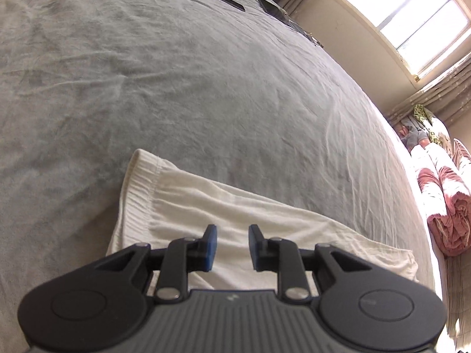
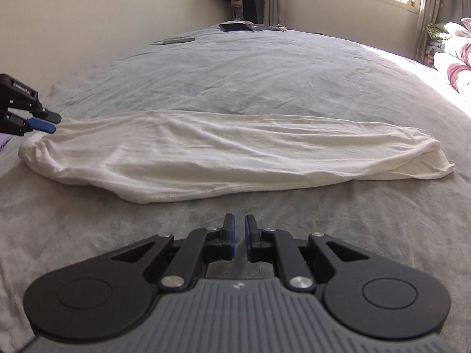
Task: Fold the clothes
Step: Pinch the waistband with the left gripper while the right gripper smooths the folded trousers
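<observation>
Left gripper (image 1: 232, 247): jaws a little apart, nothing between the blue pads; it hangs over one end of the white garment (image 1: 206, 206), cloth showing through the gap below it.
Right gripper (image 2: 240, 241): jaws only narrowly apart, empty; it sits over bare bedsheet (image 2: 265, 73), just short of the garment's near hemmed edge and not touching it.
White garment (image 2: 223, 153): lies flat on the grey bedsheet as a long, already doubled strip, with a ribbed band (image 1: 141, 188) at the end near the left gripper.
Long axis: seen from the right wrist camera it runs side to side, straight across the line the right gripper points along; the left gripper (image 2: 44, 123) stands at the strip's left end.
Direction it points: ribbed end towards the left hand, loose rounded end (image 2: 435, 158) off to the right, with neither gripper near it.
Nearer hand: the left is right over the cloth; the right faces about the middle of the long edge, a little apart from it.
Likely next move: judging by the layout, folding end to end would need the right gripper to travel out along the strip to its far right end.
Beyond: dark flat objects (image 2: 235, 26) lie far up the bed, well clear; a pile of bedding (image 1: 441, 200) lies off the bed's side by the window (image 1: 412, 6).
</observation>
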A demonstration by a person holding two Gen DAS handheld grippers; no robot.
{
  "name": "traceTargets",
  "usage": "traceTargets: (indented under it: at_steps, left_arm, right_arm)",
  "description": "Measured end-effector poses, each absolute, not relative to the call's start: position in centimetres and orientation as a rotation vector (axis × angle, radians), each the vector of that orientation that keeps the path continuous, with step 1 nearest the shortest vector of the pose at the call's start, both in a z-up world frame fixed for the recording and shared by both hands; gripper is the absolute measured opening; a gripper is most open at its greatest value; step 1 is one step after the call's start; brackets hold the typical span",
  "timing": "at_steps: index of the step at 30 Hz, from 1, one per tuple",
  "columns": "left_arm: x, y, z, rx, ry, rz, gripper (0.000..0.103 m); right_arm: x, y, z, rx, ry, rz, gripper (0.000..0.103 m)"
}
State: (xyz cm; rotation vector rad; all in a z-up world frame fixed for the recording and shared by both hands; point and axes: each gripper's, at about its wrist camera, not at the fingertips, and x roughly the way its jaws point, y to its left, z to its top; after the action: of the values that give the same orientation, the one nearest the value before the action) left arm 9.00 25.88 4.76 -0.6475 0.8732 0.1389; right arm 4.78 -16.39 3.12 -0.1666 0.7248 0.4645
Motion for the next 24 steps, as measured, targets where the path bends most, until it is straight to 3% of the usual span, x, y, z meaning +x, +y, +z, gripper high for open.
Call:
traceTargets:
  at_steps: [11, 24]
  left_arm:
    - [9.7, 26.7, 3.9, -0.644, 0.893, 0.240, 0.022]
    - [9.7, 27.0, 3.7, -0.673, 0.900, 0.253, 0.022]
  right_arm:
    - [6.4, -13.9, 1.9, -0.205, 0.674, 0.433, 0.015]
    - [6.3, -13.1, 1.8, -0.055, 0.657, 0.436, 0.017]
